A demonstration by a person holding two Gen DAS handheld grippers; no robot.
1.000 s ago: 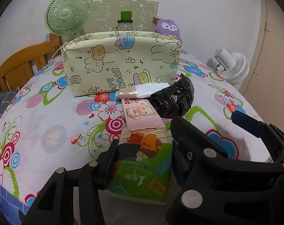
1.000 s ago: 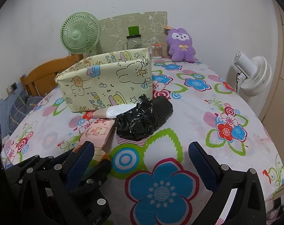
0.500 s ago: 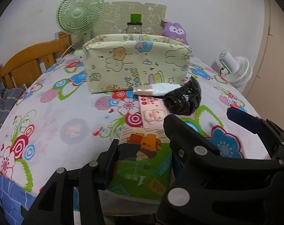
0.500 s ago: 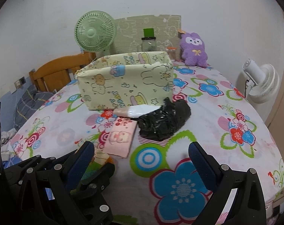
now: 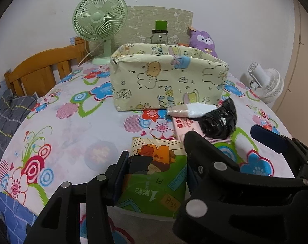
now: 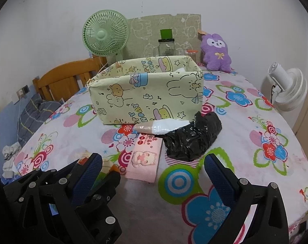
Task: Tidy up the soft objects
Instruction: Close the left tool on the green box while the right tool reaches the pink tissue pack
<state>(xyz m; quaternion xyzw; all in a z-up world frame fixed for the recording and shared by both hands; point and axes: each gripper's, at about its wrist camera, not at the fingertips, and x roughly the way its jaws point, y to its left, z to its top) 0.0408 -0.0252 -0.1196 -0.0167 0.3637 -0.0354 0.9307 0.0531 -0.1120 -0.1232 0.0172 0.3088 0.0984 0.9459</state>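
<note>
Nearest the left wrist camera, the left gripper (image 5: pixel 154 174) is clamped on a green tissue pack (image 5: pixel 154 181), its pads pressing both long sides and the pack lifted over the table's near edge. Beside it, the right gripper (image 6: pixel 152 174) hangs with its jaws spread wide and nothing between them. Just ahead on the flowered tablecloth (image 6: pixel 255 142) lie a pink tissue pack (image 6: pixel 145 162), a crumpled black plastic bag (image 6: pixel 192 140) and a white-and-tan pouch (image 6: pixel 160 127) resting against the bag. Farther back stands the open cartoon-print box (image 6: pixel 147 93), likely where the soft things belong. Since the pack is squashy, it could slip or sag out of the grip on the way. Carried too low, it could catch the box's near wall and push the box back.
</note>
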